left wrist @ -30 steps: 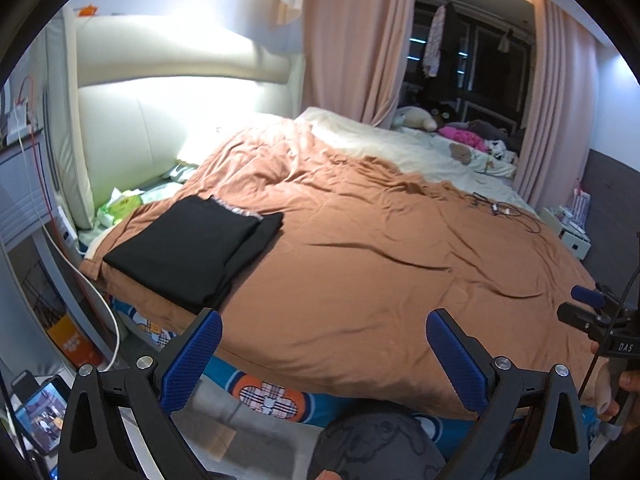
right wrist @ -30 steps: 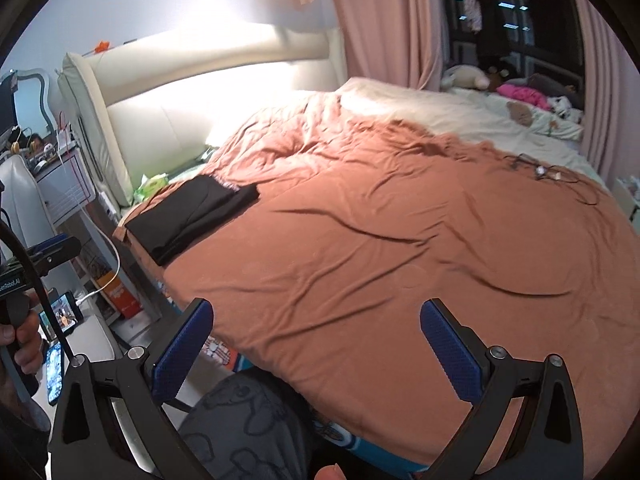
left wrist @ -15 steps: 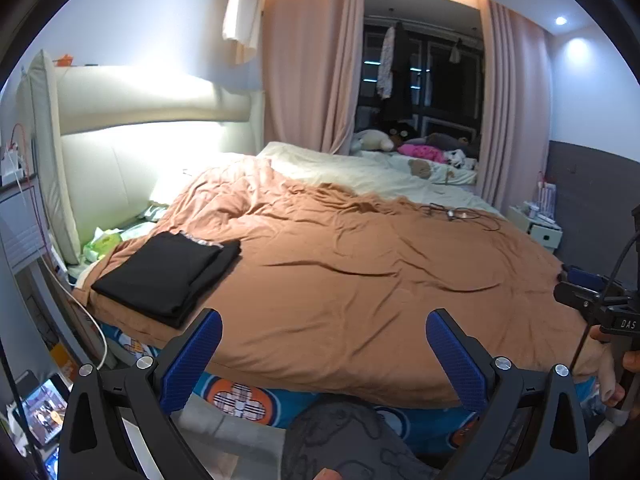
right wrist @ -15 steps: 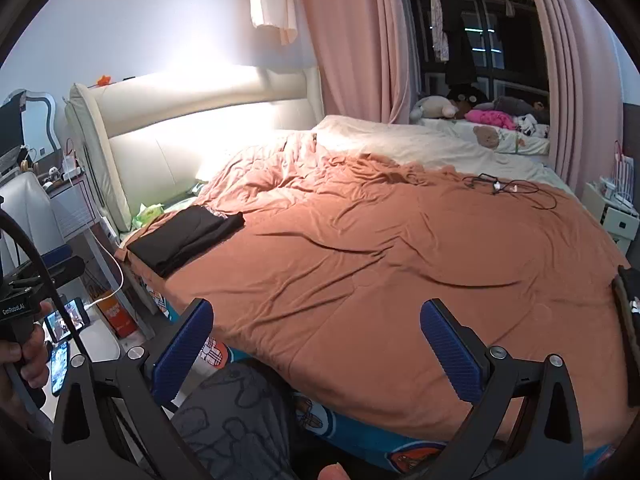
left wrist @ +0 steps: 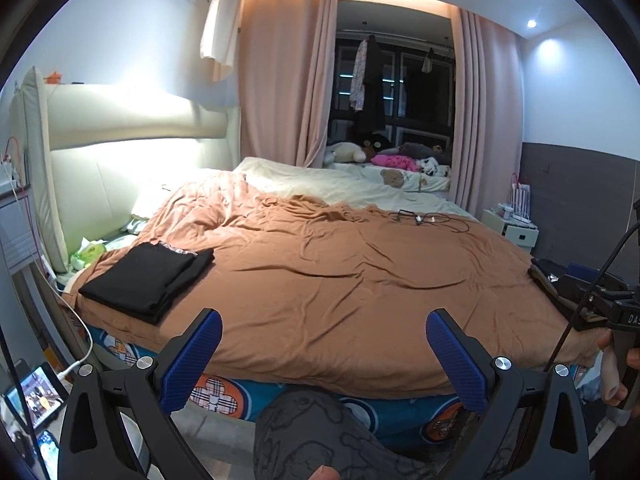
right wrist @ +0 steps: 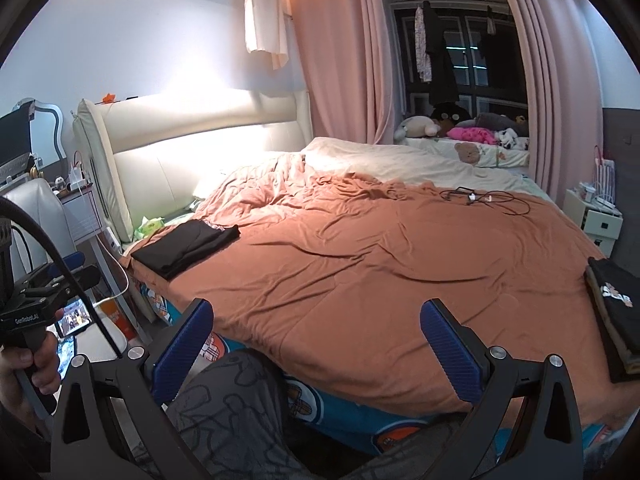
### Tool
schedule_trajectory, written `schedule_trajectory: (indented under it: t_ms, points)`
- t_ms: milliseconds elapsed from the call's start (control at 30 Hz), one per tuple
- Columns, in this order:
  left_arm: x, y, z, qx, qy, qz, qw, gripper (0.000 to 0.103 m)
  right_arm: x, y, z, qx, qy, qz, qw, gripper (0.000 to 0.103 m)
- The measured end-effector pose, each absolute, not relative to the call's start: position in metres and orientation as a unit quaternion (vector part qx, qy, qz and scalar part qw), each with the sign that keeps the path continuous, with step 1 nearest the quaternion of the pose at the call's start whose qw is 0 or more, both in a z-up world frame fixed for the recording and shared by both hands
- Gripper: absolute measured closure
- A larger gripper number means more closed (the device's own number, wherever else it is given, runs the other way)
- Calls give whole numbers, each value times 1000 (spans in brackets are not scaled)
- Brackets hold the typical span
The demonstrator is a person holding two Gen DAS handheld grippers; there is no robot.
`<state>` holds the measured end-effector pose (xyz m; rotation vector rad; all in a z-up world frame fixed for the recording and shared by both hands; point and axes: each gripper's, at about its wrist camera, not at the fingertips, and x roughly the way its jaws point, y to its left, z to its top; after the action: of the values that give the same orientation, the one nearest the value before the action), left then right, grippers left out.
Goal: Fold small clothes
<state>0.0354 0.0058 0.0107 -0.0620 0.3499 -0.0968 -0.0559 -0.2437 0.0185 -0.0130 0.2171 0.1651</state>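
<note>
The folded black garment (left wrist: 150, 278) lies at the bed's near left edge. The left gripper (left wrist: 322, 354) and right gripper (right wrist: 316, 344) are spread wide, empty. The unfolded dark stack (right wrist: 616, 320) overhangs the far right edge; a careless pull risks dragging it off.

The right gripper (right wrist: 320, 344) is held above the near edge of the bed, its blue-padded jaws spread wide with nothing between them. An orange-brown duvet (right wrist: 380, 264) covers the bed, wrinkled and bare across its middle. A folded black garment (right wrist: 186, 246) lies at the duvet's left edge near the cream headboard (right wrist: 192, 136). A second stack of dark folded clothes (right wrist: 618, 312), its top piece bearing a white print, sits at the right edge. A tangle of black cables (right wrist: 484, 200) rests on the far side. At far left, a hand (right wrist: 28, 364) grips the left gripper (right wrist: 52, 284); its jaw position cannot be judged. A patterned grey trouser leg (right wrist: 232, 412) occupies the near foreground.
</note>
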Motion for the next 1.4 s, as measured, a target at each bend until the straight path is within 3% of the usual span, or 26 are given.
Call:
schedule_trajectory:
  t_ms: [1400]
  points:
    - [-12, -7, -4, -36, 161, -49, 985, 0, -85, -246, -8, 10, 125, 47, 991, 0]
